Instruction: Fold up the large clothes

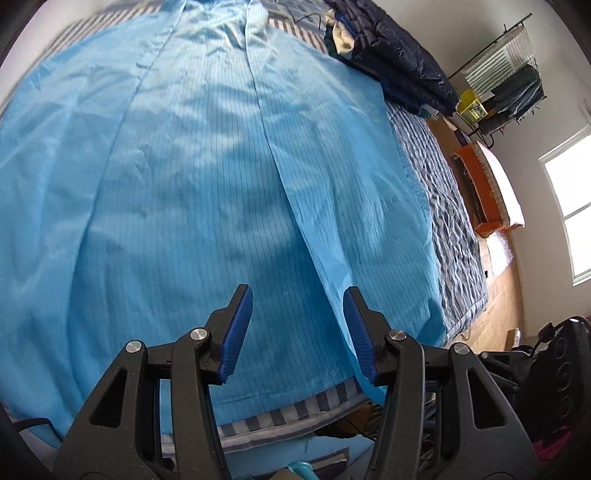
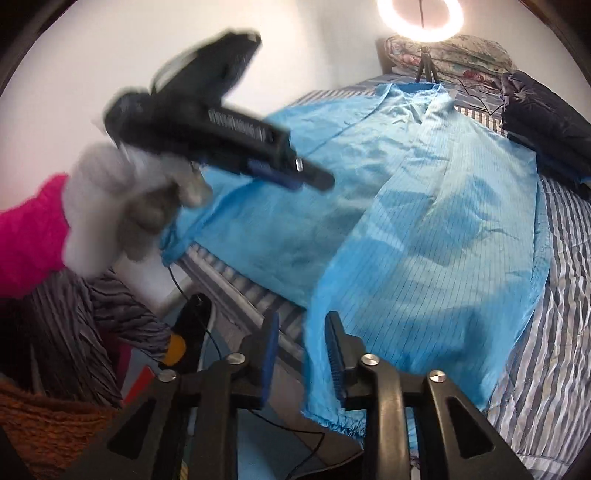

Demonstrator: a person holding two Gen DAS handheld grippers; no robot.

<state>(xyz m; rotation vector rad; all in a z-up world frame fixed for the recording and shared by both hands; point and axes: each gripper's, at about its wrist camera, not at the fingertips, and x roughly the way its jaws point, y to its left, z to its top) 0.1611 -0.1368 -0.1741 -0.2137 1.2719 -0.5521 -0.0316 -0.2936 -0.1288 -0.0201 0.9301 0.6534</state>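
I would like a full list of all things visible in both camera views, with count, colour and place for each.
garment: one, light blue with thin dark lines, spread flat on the bed.
bed cover: one, blue-grey and white striped, under the garment.
dark jacket: one, navy, on the bed beside the garment's top.
ring light: one, glowing, on a tripod at the head of the bed.
clothes rack: one, black, far corner of the room.
window: one, bright, on the wall.
left gripper: black with blue pads, open above the hem.
right gripper: same colours, open, cuff between the pads.
gloved hand: white glove, pink sleeve, holding the left gripper.
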